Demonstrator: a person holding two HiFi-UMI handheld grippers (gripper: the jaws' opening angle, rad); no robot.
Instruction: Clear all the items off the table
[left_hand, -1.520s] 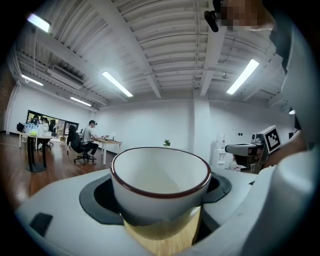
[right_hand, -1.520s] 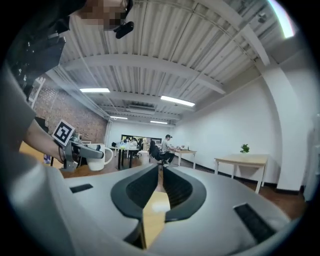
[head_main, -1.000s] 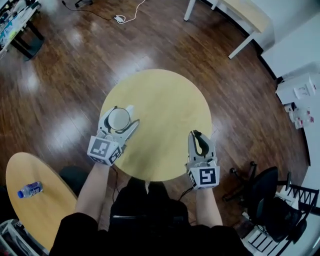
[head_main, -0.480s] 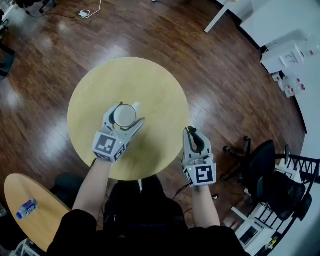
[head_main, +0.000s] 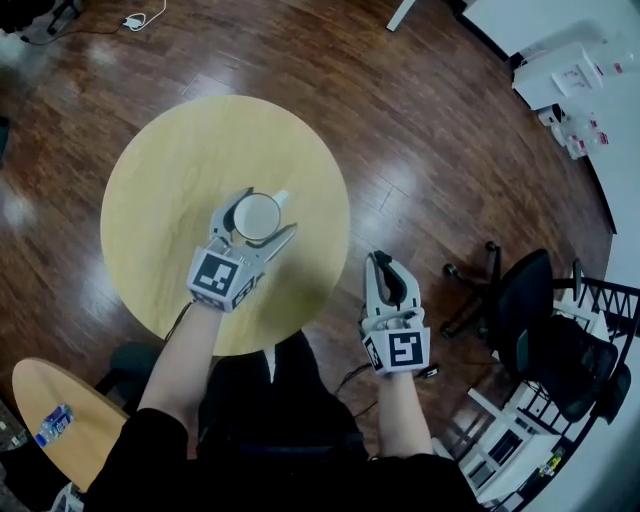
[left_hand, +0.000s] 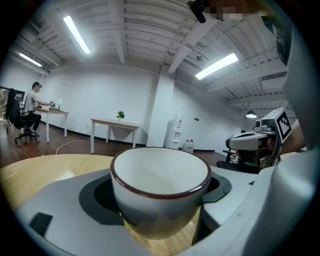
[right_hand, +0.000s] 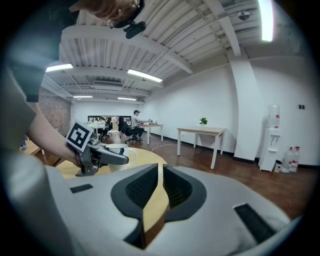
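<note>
Left claw (head_main: 259, 219) is clamped on the sides of a white cup (left_hand: 160, 185) with a dark red rim. The cup is upright, over the right part of the round desk (head_main: 165, 190) at centre-left of the head view. Nothing else shows on that desk. Off its lower right edge, the right claw (head_main: 383, 262) is clenched and empty. The step in hand looks like carrying the cup away. Next, the cup must stay level past the desk's rim, then find a spot to land.
</note>
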